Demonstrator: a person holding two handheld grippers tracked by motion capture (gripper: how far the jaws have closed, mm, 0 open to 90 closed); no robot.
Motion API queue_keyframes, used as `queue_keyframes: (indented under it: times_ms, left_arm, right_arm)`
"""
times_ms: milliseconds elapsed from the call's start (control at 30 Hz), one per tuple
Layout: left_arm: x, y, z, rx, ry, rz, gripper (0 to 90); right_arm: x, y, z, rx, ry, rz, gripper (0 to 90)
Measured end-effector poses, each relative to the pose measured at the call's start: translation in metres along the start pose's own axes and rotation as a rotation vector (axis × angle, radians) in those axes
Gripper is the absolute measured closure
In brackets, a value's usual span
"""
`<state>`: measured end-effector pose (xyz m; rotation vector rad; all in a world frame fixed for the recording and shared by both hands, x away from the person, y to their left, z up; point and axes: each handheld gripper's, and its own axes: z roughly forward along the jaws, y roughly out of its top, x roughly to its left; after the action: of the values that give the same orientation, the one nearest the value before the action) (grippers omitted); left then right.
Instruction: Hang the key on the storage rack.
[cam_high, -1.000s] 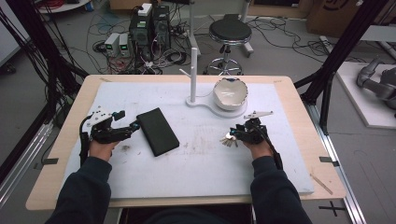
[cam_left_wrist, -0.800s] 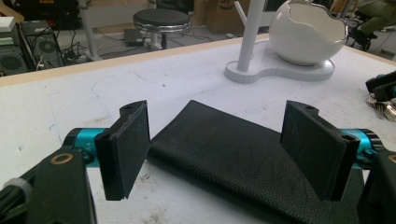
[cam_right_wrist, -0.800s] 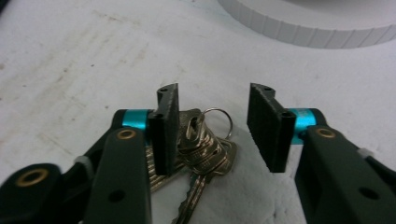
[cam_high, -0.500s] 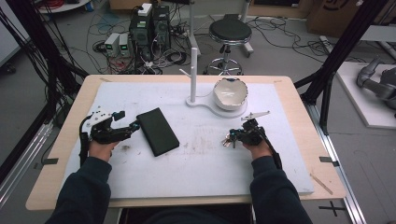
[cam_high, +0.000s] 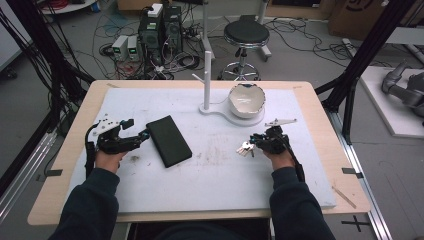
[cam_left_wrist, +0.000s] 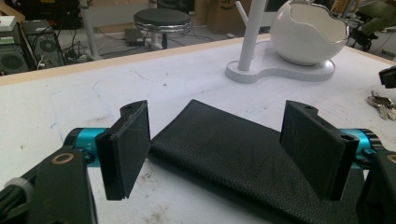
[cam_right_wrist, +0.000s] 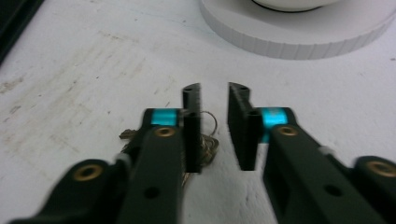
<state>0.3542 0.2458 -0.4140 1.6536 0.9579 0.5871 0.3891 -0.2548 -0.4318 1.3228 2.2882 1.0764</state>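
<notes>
A black leather wallet (cam_high: 169, 140) lies flat on the white mat, left of centre. My left gripper (cam_high: 137, 128) rests at its near-left end. In the left gripper view the jaws stand wide open, with the wallet (cam_left_wrist: 233, 158) lying between and ahead of them, untouched. A bunch of keys (cam_high: 245, 148) lies right of centre. My right gripper (cam_high: 257, 140) is low over them, and its jaws have just been opening. In the right gripper view the keys (cam_right_wrist: 205, 144) sit under and beside the left jaw. A bit of the ring shows in the narrow gap, and neither pad presses on it.
A white stand (cam_high: 225, 112) at the back middle carries an upright post (cam_high: 207, 75) and a broken-egg-shaped white bowl (cam_high: 245, 100). The bowl (cam_left_wrist: 308, 37) shows beyond the wallet in the left gripper view. Wooden table edges frame the mat; cables and a stool lie beyond.
The right gripper has shifted slightly left toward the keys. The left hand and the wallet have stayed put.
</notes>
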Motion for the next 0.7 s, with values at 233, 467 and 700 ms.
queue_keyframes:
  times_ms: [233,467,700]
  left_arm:
    - [0.0,0.0,0.001,0.001,-0.002,-0.002,24.5]
    - [0.0,0.0,0.0,0.001,-0.002,0.001,24.6]
    - [0.0,0.0,-0.001,0.0,-0.003,0.0,24.9]
  right_arm:
    - [-0.005,-0.001,0.012,0.017,-0.001,0.046,53.4]
    - [-0.019,-0.005,0.019,0.031,0.127,0.115,58.8]
    - [-0.022,-0.008,0.019,0.033,0.226,0.091,55.3]
